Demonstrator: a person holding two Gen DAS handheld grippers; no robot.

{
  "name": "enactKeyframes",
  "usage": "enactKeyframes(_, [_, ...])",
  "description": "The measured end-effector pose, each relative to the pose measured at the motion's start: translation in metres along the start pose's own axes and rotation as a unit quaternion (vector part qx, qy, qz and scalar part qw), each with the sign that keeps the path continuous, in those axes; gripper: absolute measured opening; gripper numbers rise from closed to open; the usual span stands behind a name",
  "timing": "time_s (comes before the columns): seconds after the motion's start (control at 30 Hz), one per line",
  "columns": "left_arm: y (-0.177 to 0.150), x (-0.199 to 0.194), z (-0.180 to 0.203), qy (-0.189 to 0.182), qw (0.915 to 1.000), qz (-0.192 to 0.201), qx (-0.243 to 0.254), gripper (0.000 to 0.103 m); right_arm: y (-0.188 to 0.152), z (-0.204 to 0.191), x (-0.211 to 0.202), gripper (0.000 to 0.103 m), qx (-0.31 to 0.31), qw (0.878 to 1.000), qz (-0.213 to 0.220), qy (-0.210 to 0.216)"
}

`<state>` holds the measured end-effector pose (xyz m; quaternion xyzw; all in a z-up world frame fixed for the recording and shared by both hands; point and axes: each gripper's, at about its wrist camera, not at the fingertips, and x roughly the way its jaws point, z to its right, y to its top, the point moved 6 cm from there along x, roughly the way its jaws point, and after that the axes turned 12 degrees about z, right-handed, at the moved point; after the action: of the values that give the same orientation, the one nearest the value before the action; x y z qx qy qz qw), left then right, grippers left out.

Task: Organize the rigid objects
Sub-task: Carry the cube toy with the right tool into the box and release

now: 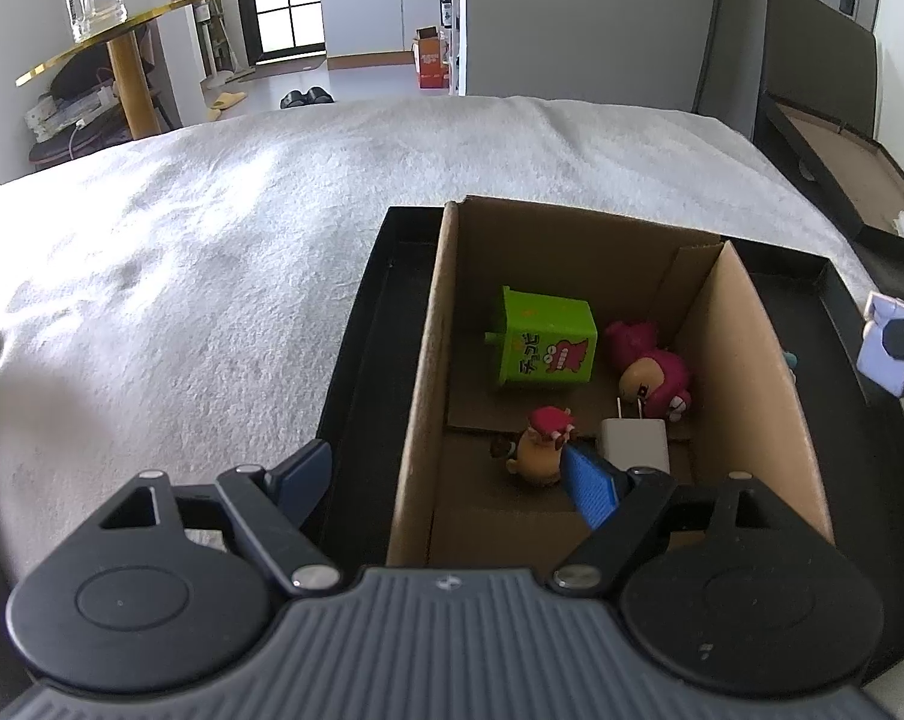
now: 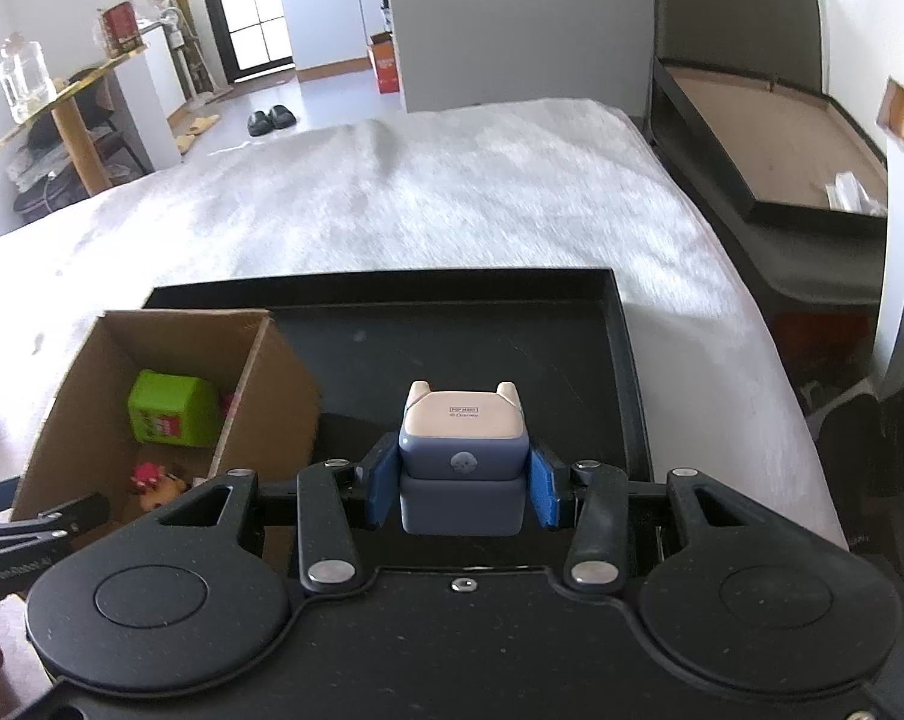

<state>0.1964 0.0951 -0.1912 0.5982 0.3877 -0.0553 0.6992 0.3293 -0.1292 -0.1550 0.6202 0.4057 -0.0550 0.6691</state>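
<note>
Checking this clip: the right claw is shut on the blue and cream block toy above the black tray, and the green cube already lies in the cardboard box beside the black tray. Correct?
One slip. The cardboard box is not beside the black tray: it stands inside it, at its left end, as both wrist views show. The rest holds: the right claw is shut on the blue and cream block toy above the tray, and the green cube lies in the box.
</note>
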Motion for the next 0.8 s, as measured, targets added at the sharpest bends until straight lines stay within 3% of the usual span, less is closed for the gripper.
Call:
enactKeyframes(0.33, [0.005, -0.011, -0.005, -0.013, 0.9995, 0.028, -0.008, 0.078, 0.012, -0.028, -0.016, 0.043, -0.016, 1.0, 0.019, 0.016])
enactKeyframes(0.8, [-0.001, -0.011, -0.014, -0.029, 0.9992, 0.016, -0.023, 0.033, 0.028, -0.089, -0.021, 0.043, -0.045, 0.996, 0.035, 0.066])
